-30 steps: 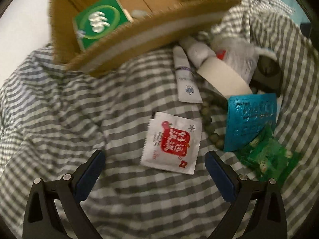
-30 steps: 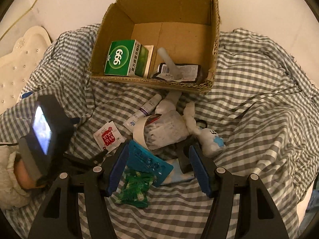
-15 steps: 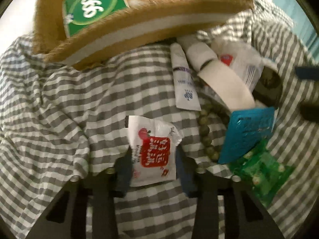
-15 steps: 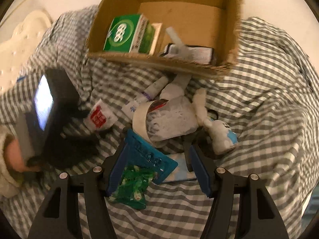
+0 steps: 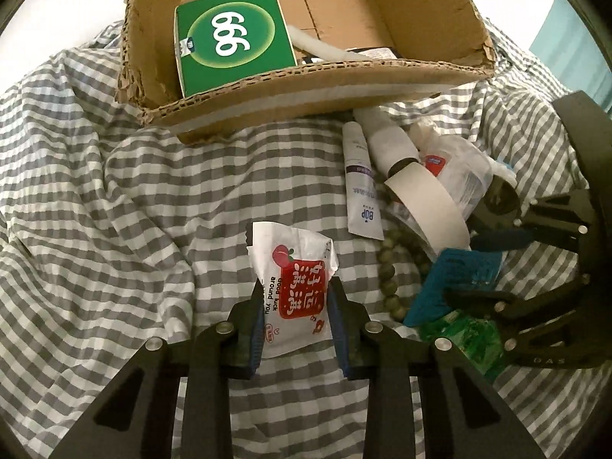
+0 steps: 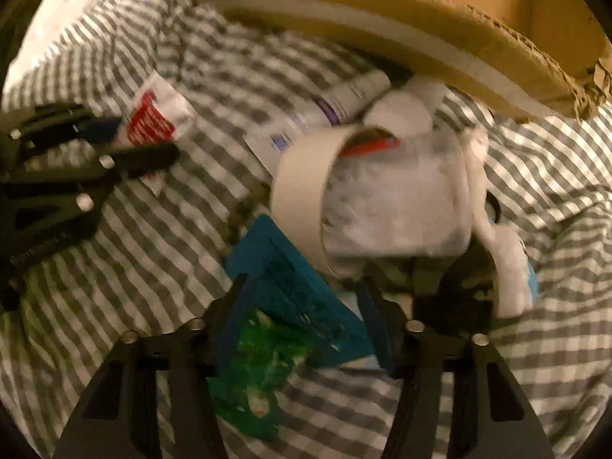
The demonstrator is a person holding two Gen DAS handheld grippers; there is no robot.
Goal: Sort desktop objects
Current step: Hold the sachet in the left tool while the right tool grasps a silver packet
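Left wrist: your left claw (image 5: 296,317) is closing on the red-printed sachet (image 5: 294,287), pinched by its lower half above the checked cloth (image 5: 114,229); it may slip. Right wrist: your right claw (image 6: 302,319) is closing around the teal card (image 6: 290,287) and green packet (image 6: 256,367), so both may lift.

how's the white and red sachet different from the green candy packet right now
The white and red sachet is pinched between the left gripper pads and lifted off the cloth; the green candy packet lies on the checked cloth, between the right gripper jaws, which are closing. The sachet is opaque white with a red printed panel; the packet is shiny green. Both are small, flat, sealed packets.
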